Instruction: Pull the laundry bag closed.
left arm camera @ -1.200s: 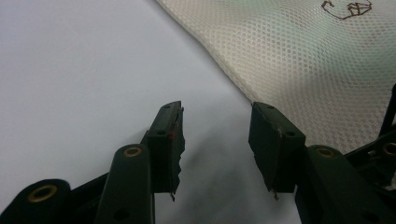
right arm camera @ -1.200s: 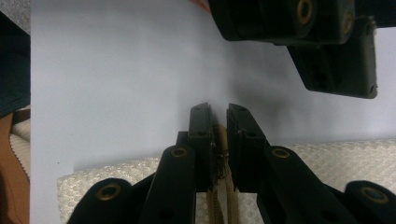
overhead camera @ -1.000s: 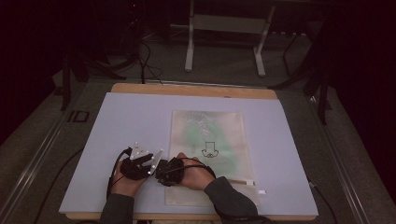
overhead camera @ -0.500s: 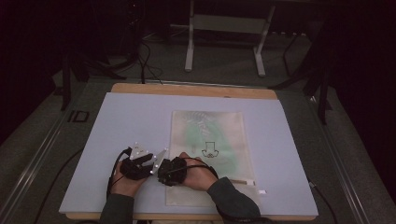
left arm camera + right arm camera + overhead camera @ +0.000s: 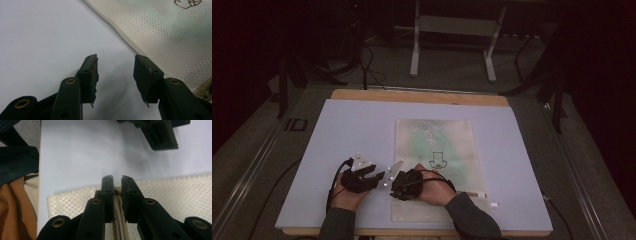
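A cream mesh bag (image 5: 434,150) with a small dark print lies flat on the pale mat (image 5: 352,130). My right gripper (image 5: 395,190) sits at the bag's near left corner, pointing left. In the right gripper view its jaws (image 5: 117,180) are nearly together over the mesh bag (image 5: 175,192), pinching the beige zipper strip (image 5: 119,220) along the edge. My left gripper (image 5: 381,177) rests just left of the bag, open. In the left gripper view nothing is between its jaws (image 5: 116,67), and the mesh bag (image 5: 162,32) lies just beyond the right jaw.
The mat covers a wooden table (image 5: 417,95). A small white piece (image 5: 494,204) lies by the bag's near right corner. The left gripper (image 5: 160,135) shows at the top of the right gripper view. A metal stand (image 5: 452,45) is on the floor behind.
My right hand has shifted slightly to the right along the bag's near edge, jaws still together. The left hand has kept still.
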Available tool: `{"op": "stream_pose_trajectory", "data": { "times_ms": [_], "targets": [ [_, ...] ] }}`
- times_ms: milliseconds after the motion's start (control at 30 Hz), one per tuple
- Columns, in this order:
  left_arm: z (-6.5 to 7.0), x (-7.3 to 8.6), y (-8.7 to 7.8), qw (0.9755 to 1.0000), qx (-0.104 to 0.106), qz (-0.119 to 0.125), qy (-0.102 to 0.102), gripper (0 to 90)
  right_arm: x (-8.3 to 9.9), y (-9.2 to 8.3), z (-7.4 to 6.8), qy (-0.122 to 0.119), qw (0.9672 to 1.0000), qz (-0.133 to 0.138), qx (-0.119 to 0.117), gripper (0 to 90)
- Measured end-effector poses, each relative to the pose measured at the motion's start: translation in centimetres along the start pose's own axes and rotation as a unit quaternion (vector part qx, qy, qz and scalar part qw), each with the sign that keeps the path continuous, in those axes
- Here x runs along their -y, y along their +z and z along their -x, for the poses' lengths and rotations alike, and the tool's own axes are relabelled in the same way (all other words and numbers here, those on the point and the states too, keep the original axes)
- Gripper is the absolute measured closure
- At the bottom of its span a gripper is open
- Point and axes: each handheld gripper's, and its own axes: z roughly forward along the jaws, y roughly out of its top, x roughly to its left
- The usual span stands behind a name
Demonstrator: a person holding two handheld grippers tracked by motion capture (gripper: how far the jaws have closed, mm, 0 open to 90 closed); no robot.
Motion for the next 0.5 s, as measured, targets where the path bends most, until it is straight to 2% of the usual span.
{"op": "stream_pose_trajectory", "data": {
  "times_ms": [233,500],
  "targets": [
    [0.1,0.0,0.1,1.0,0.001,-0.004,0.004,53.7,1.3,0.3,0.2,0.014,0.9997,-0.017,-0.008,80.9],
    [0.2,0.0,0.1,1.0,0.005,-0.005,0.007,53.7,1.5,1.1,0.5,0.018,0.9988,-0.042,-0.018,80.1]
  ]
}}
